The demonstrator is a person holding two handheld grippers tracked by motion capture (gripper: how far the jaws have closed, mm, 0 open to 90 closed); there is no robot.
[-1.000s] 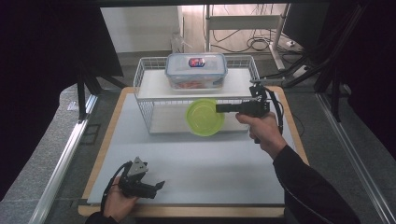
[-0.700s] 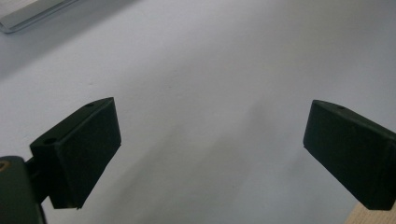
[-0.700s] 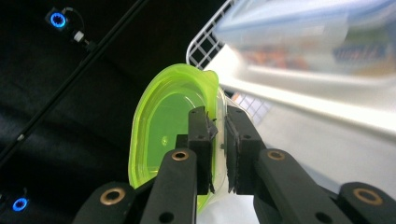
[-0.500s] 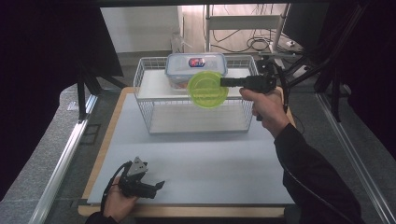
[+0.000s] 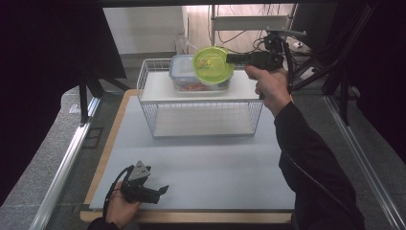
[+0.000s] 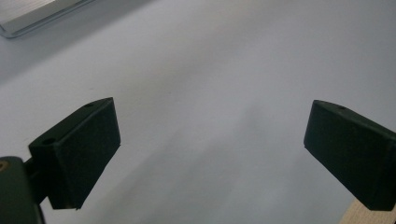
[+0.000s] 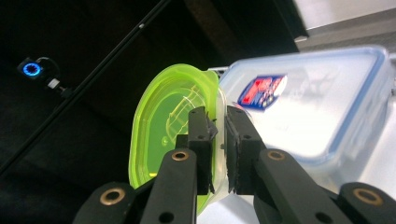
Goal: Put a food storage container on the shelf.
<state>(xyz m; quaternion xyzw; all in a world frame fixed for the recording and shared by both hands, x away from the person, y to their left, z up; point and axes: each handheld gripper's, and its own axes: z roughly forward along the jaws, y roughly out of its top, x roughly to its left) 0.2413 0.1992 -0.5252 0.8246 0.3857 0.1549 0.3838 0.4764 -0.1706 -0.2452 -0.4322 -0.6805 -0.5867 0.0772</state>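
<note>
Risk: right gripper [image 5: 231,58] is pinching only the green lid's [image 5: 212,65] rim above the food container [image 5: 184,76], so it could slip; left gripper [image 5: 160,191] is resting open.

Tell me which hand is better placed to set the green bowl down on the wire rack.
Right: its tongs grip the green bowl above the wire rack. The left tongs rest open near the table's front edge.
</note>
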